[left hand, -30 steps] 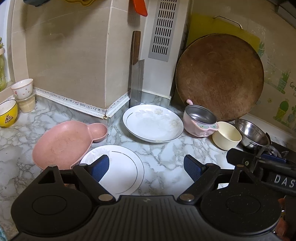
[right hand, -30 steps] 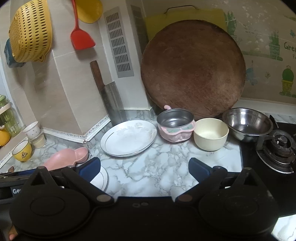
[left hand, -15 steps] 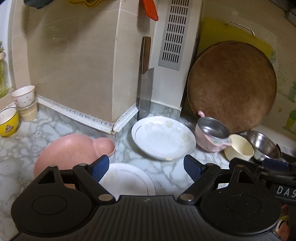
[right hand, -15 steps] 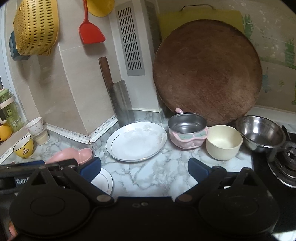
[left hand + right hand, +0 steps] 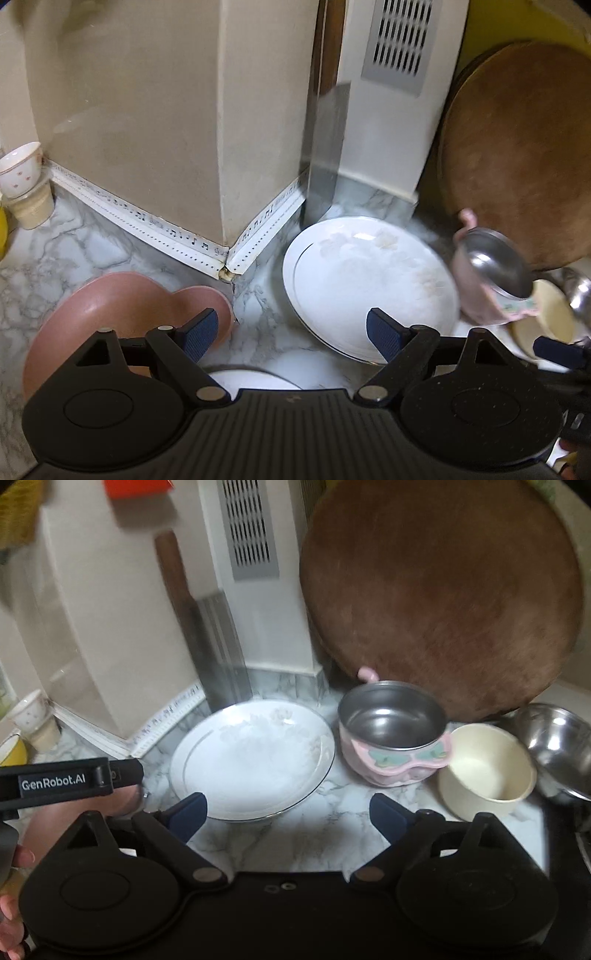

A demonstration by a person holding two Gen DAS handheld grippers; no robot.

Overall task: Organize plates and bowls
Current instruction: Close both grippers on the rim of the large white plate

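1. I am in the approach step — both my tongs hang over the marble desk (image 5: 332,834) and nothing is held yet. My left tongs (image 5: 291,330) stand wide open and empty. My right tongs (image 5: 288,812) are open too, their jaws having just been closing a little, with nothing between them.
2. The white flowered plate (image 5: 255,760) lies flat ahead of both tongs, near the corner. The pink divided dish (image 5: 122,310) sits to its left; the pink-and-steel bowl (image 5: 391,738), cream bowl (image 5: 487,771) and steel bowl (image 5: 561,746) sit to its right.
3. Next, I judge, one pair must drop lower and slip a pad under the plate's rim — a shallow, slippery edge.
4. Readable writing: "GenRobot.AI" on the left tongs' black body, seen from the right wrist.
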